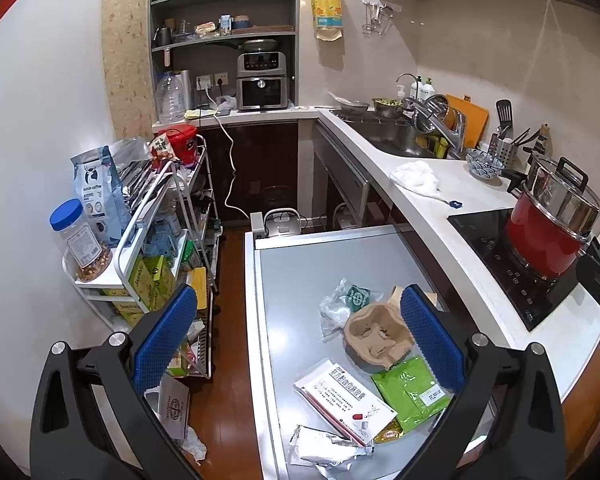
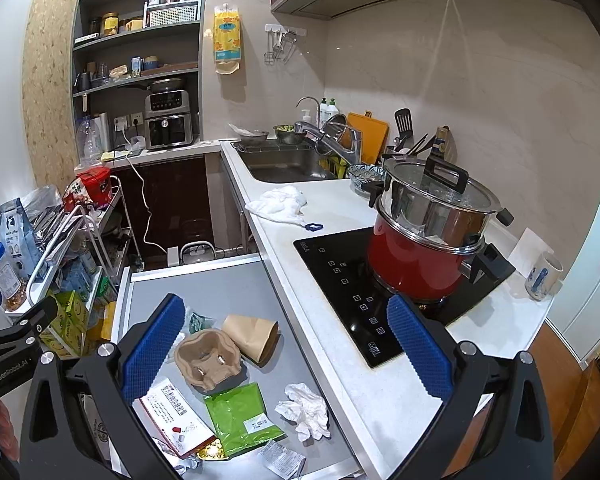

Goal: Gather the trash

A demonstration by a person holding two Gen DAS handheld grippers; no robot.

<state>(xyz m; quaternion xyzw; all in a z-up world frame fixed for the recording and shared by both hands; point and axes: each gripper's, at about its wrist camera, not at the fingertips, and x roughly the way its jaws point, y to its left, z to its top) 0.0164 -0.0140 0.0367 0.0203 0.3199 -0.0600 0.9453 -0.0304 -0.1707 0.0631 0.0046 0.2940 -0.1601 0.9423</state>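
Trash lies scattered on a grey table (image 1: 300, 272) (image 2: 220, 284): a brown pulp cup carrier (image 1: 376, 334) (image 2: 208, 356), a green pouch (image 1: 410, 390) (image 2: 240, 416), a white medicine box (image 1: 344, 400) (image 2: 176, 416), a clear wrapper (image 1: 340, 304), a silver foil wrapper (image 1: 328, 448), a brown paper cup (image 2: 252, 336) on its side and a crumpled tissue (image 2: 306, 410). My left gripper (image 1: 296, 336) hangs open above the table's left edge, nothing between its fingers. My right gripper (image 2: 288, 350) is open too, above the cup and tissue.
A white counter (image 2: 340, 216) runs along the right with a sink (image 2: 284, 168), a white cloth (image 2: 278, 204) and a red pot (image 2: 420, 256) on a black hob. A loaded wire cart (image 1: 152, 240) stands left of the table. A paper bag (image 1: 174, 410) sits on the wooden floor.
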